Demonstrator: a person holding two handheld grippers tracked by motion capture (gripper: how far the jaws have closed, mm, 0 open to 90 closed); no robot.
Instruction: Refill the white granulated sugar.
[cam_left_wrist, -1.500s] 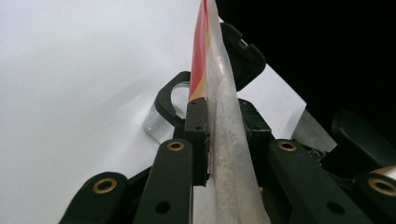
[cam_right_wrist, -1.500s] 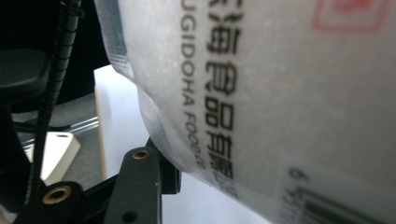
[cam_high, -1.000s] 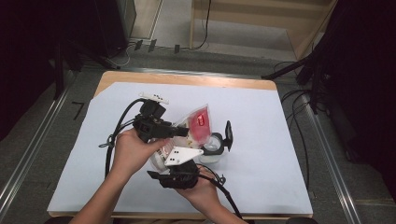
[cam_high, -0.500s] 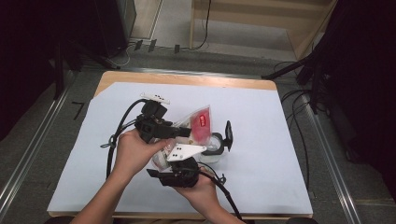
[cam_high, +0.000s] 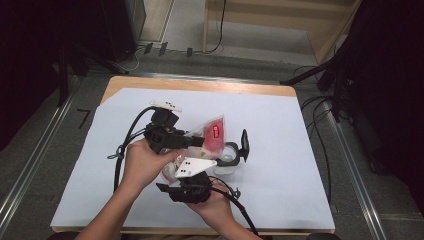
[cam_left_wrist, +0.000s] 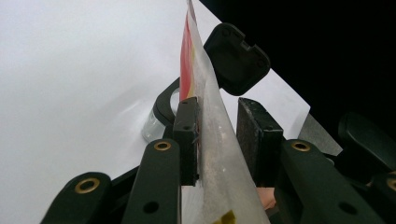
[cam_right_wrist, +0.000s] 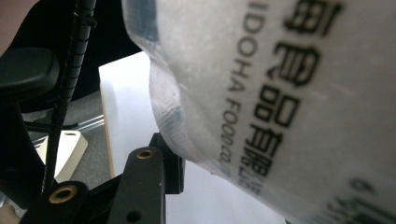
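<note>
1. My left hand (cam_high: 145, 162) reaches in from the bottom of the high view and holds the left gripper (cam_high: 192, 141) low over the middle of the table, pointing right.
2. Its jaws have just been opening. In the left gripper view the bag (cam_left_wrist: 210, 126) stands on edge between them, against one pad, with a gap to the other, so they are apart and not clamped.
3. My right hand (cam_high: 215, 205) sits just nearer me, its right gripper (cam_high: 192, 172) aimed away toward the bag (cam_high: 210, 135).
4. In the right gripper view the printed bag (cam_right_wrist: 289, 107) hangs close above one jaw; I cannot tell whether those tongs grip it.
5. A clear jar (cam_high: 227, 157) with a black flip lid (cam_high: 244, 145) stands open just right of the bag.
6. The table wears a white sheet (cam_high: 280, 130); grey floor, cables and a wooden frame lie beyond.
</note>
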